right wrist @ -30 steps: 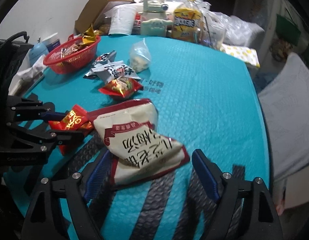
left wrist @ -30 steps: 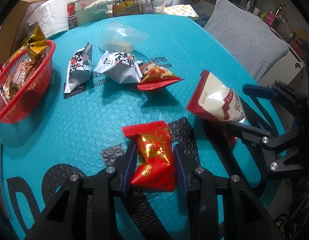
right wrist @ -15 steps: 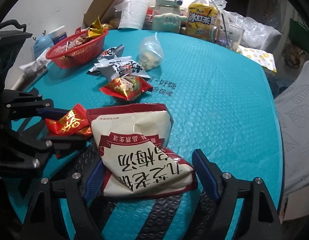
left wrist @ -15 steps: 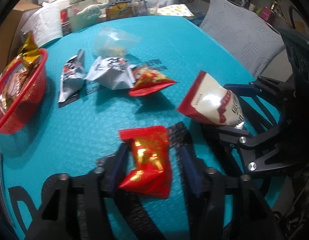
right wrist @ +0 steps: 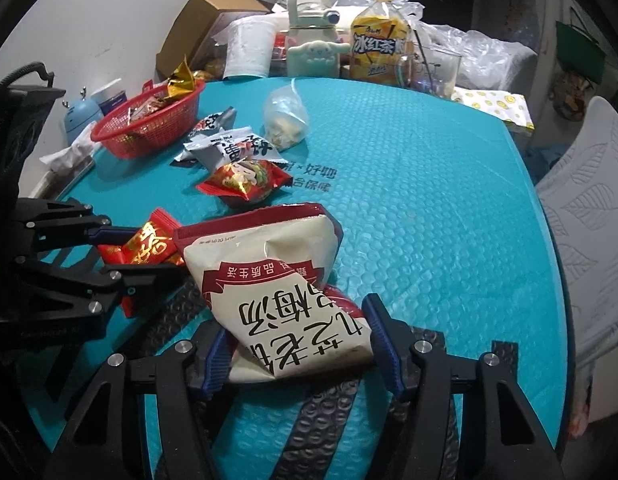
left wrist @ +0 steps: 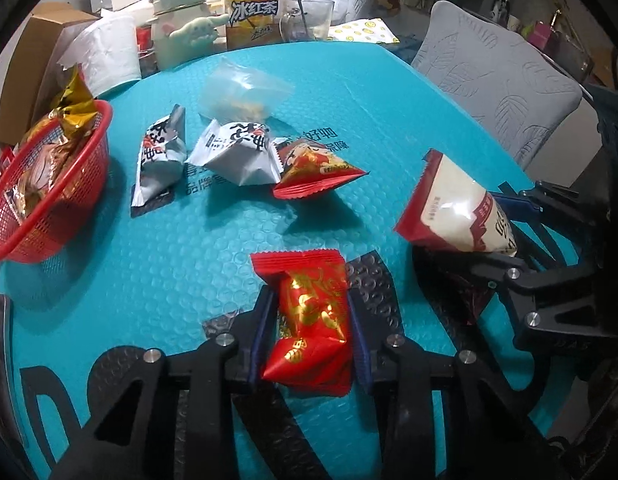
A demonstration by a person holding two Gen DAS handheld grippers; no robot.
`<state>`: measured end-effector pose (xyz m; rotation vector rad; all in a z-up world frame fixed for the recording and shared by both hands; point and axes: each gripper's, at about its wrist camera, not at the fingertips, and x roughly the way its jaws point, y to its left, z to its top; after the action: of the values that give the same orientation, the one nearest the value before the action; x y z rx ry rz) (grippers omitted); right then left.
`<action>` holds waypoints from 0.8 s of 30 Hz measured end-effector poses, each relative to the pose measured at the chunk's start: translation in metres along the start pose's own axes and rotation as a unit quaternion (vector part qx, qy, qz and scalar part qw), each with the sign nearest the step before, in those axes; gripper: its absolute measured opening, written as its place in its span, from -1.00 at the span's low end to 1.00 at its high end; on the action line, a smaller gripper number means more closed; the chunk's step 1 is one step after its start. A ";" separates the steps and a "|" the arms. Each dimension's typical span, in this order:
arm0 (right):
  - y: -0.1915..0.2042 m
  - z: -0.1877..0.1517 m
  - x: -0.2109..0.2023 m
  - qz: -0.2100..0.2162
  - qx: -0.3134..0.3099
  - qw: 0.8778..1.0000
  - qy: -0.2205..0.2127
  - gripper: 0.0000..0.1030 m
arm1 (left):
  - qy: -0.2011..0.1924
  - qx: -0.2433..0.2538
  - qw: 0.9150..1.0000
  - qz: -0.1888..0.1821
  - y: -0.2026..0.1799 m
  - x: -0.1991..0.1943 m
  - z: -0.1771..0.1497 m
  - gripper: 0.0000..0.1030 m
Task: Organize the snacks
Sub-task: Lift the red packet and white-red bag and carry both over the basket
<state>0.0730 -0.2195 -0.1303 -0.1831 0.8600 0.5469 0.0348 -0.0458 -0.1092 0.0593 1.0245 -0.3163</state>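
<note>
Left wrist view shows you a small red packet with gold print [left wrist: 309,320], crinkled and glossy, while your right one shows a larger cream pouch with dark red borders and bold characters [right wrist: 293,300]. Both lie at the near edge of a teal bubble-textured table cover [left wrist: 389,100], with a red basket [left wrist: 49,200] of snacks far left and bottles and a grey chair beyond. Your left gripper [left wrist: 309,336] is closing narrow, its blue pads pressing the packet's sides, and your right gripper [right wrist: 299,344] is closing on the pouch's lower end, pads against it.
</note>
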 end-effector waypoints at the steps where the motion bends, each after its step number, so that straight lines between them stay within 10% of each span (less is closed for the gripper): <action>1: 0.000 0.000 -0.001 0.002 0.002 1.000 -0.001 0.17 | 0.000 -0.001 1.000 -0.001 0.000 0.000 0.000 -0.34; 24: 0.040 0.013 -0.016 0.034 -0.009 0.999 -0.019 0.17 | -0.050 -0.043 0.998 -0.017 0.026 -0.049 -0.016 -0.34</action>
<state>0.0520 -0.1873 -0.1071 -0.1612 0.8273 0.6198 0.0057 -0.0070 -0.0788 -0.0506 0.9393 -0.3021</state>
